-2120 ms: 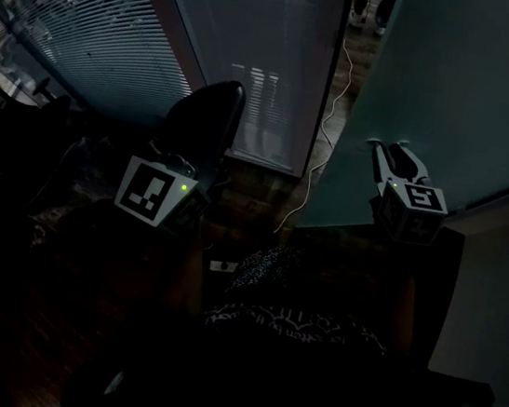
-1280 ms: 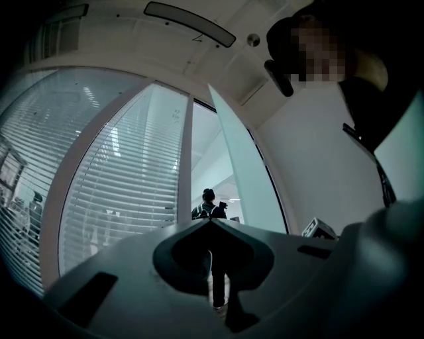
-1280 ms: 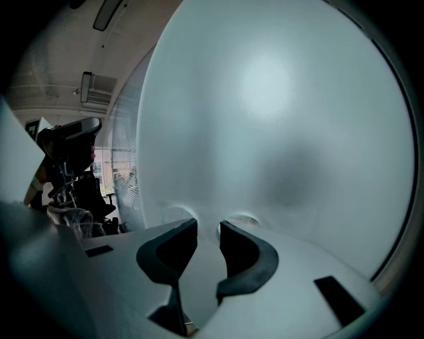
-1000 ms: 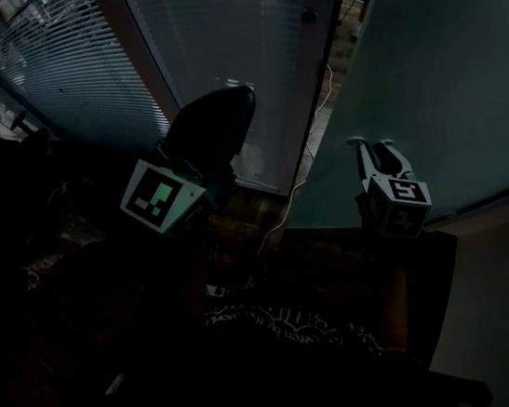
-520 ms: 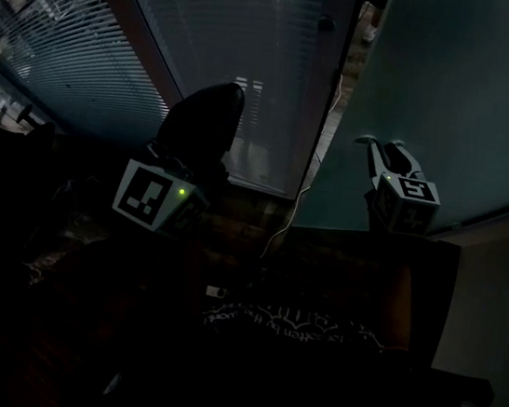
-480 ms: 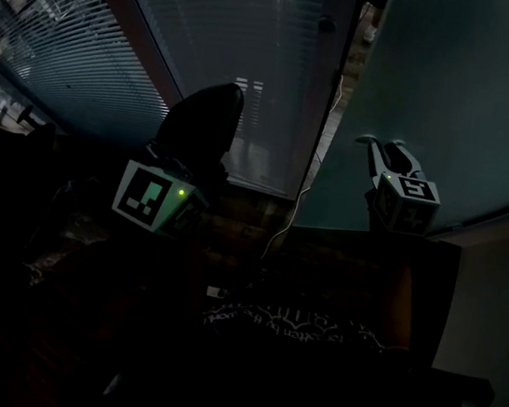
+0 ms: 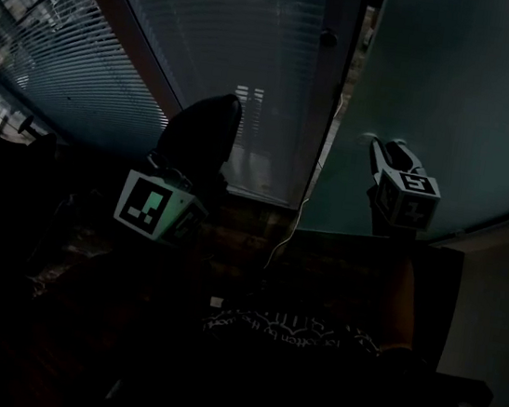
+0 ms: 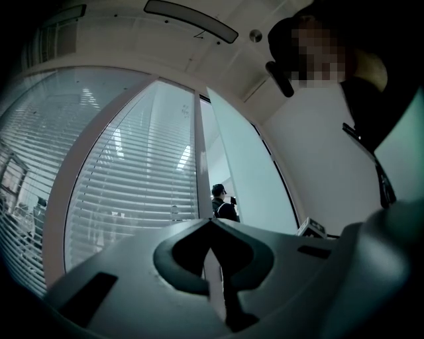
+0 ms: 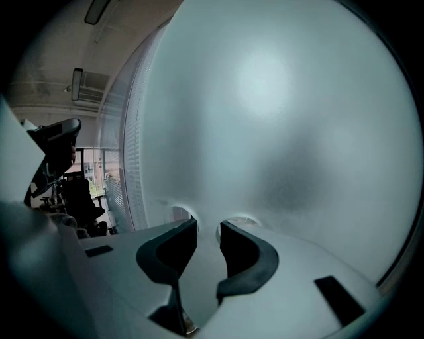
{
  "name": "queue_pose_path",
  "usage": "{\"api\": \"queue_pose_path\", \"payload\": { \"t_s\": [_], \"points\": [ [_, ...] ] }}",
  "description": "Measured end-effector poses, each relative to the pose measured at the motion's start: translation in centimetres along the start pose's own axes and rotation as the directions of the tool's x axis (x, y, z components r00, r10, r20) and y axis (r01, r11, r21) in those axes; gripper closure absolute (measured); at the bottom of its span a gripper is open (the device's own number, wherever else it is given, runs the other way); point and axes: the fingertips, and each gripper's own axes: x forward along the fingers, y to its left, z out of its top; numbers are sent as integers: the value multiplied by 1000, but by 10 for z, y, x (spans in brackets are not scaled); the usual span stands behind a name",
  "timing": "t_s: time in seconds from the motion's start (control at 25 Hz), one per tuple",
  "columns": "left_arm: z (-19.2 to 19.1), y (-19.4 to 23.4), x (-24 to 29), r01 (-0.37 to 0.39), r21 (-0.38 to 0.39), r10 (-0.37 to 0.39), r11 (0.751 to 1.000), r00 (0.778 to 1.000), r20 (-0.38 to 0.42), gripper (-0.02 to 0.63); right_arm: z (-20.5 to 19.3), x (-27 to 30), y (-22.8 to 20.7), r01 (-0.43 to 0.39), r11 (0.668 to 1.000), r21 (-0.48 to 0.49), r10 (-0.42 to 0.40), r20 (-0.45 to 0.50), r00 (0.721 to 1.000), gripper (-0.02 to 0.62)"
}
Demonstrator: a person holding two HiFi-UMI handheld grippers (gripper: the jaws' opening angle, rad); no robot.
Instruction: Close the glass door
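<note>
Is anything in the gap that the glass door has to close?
Yes: a white cable runs along the floor through the gap beside the glass door edge. A person stands beyond the opening, farther off.

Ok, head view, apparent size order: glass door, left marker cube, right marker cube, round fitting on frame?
Glass door, largest.
Left marker cube and right marker cube: alike, nearness unsure.
Round fitting, smallest.

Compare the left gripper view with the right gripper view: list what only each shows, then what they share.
Only the left: the closed jaws of the left tool, and a dark-clothed person standing beyond the door gap. Only the right: the jaws of the right tool, slightly apart close to the glass, and a black office chair. Both: the frosted glass door and the slatted window blinds.
</note>
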Motion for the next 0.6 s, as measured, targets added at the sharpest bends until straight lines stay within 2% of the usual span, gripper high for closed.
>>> {"api": "queue_pose_path", "payload": {
  "t_s": [0.6],
  "points": [
    [-19,-3,3,20,12,-20,1000,1000,5,604,-10,15,-17,36,999,6,-36,5,999,489]
  ]
}}
